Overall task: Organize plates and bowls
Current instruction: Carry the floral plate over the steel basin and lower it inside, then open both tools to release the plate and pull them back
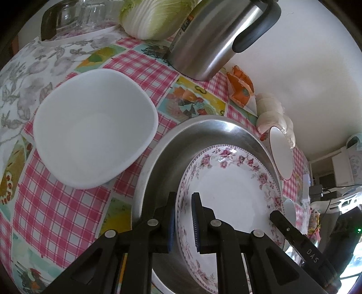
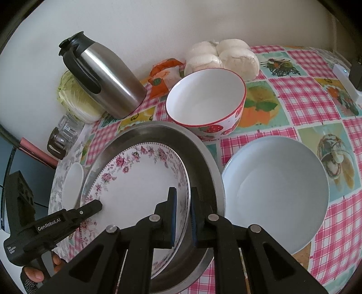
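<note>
A floral-rimmed plate [image 1: 235,187] lies inside a round steel tray [image 1: 172,147]. My left gripper [image 1: 183,217] is shut on the plate's left rim. My right gripper [image 2: 182,212] is shut on the plate's [image 2: 140,181] right rim, with the steel tray [image 2: 203,156] around it. A white squarish bowl [image 1: 95,126] sits left of the tray. A strawberry bowl [image 2: 206,101] stands behind the tray, and a pale blue bowl [image 2: 276,187] sits to its right.
A steel thermos jug [image 1: 210,43] [image 2: 106,79], a cabbage [image 1: 156,18], glass cups [image 2: 63,135], an orange packet [image 2: 163,77] and bagged white buns [image 2: 226,56] stand along the wall. The table has a pink checked cloth [image 2: 305,95].
</note>
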`<state>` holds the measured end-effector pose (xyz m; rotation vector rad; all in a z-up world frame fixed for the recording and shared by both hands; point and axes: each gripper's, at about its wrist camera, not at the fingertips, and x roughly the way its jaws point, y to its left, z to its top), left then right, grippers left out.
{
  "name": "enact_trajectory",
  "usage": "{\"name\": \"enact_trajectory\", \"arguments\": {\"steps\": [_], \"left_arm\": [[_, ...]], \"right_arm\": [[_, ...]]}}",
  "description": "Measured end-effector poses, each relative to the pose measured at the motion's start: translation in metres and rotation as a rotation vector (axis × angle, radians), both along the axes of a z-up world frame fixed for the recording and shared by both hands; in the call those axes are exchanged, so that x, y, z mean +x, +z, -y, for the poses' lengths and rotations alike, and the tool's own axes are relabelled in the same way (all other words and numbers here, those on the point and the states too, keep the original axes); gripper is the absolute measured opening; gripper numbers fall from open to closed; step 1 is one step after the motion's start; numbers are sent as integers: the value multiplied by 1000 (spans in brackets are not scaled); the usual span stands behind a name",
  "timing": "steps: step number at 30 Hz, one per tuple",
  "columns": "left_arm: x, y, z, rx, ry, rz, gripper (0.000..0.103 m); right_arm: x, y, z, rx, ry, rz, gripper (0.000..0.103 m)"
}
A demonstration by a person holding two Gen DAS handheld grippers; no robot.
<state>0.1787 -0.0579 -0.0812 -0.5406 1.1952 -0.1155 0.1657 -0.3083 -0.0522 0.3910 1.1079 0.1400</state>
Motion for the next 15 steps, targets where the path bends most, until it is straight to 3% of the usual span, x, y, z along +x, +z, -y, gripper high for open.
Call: {"name": "enact_trajectory", "arguments": {"steps": [15], "left_arm": [[1, 0, -2, 38, 7, -2, 14]], "right_arm": [[3, -9, -7, -39, 3, -23, 14]]}}
